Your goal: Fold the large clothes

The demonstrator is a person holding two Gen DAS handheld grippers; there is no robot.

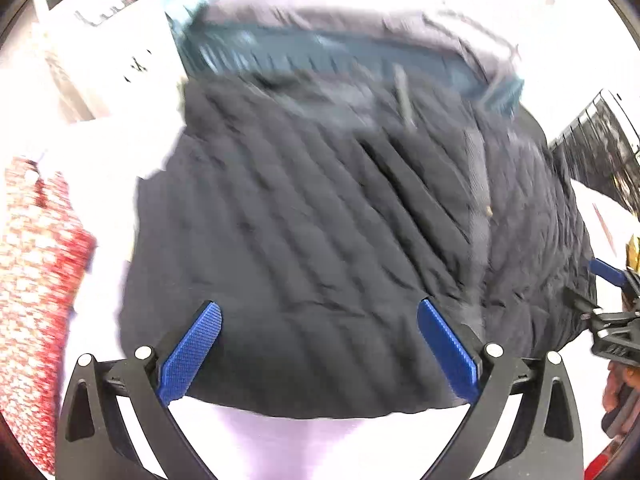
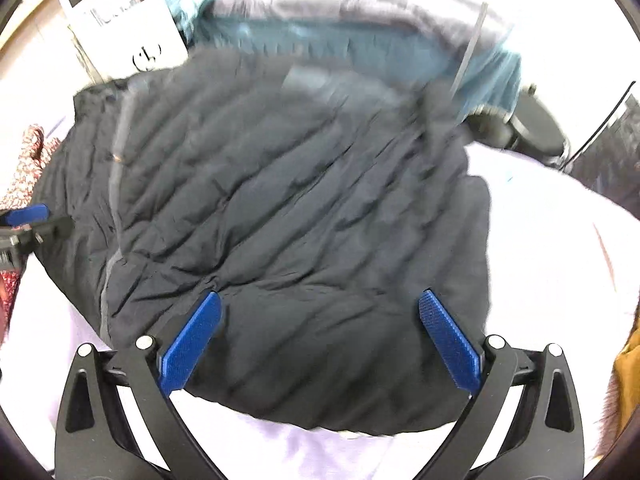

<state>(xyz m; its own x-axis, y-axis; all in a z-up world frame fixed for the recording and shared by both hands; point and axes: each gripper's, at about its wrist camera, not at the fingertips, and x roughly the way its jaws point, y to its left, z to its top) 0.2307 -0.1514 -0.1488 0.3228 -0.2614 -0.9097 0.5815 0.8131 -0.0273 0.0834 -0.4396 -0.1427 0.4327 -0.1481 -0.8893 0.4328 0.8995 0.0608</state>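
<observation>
A black quilted jacket (image 1: 320,232) lies flat on a white surface (image 1: 304,444), with its grey zipper strip (image 1: 478,208) running down it. It also fills the right wrist view (image 2: 288,220). My left gripper (image 1: 318,344) is open and empty, its blue pads over the jacket's near hem. My right gripper (image 2: 320,336) is open and empty over the jacket's near hem on the other side. Each gripper shows at the edge of the other's view: the right one (image 1: 612,304), the left one (image 2: 28,220). Both views are motion-blurred.
A teal garment (image 1: 340,56) and a grey one (image 1: 360,20) lie beyond the jacket. A red patterned cloth (image 1: 36,280) lies at the left. A white box (image 2: 120,20) stands at the back left. A dark round object (image 2: 536,128) sits at the back right.
</observation>
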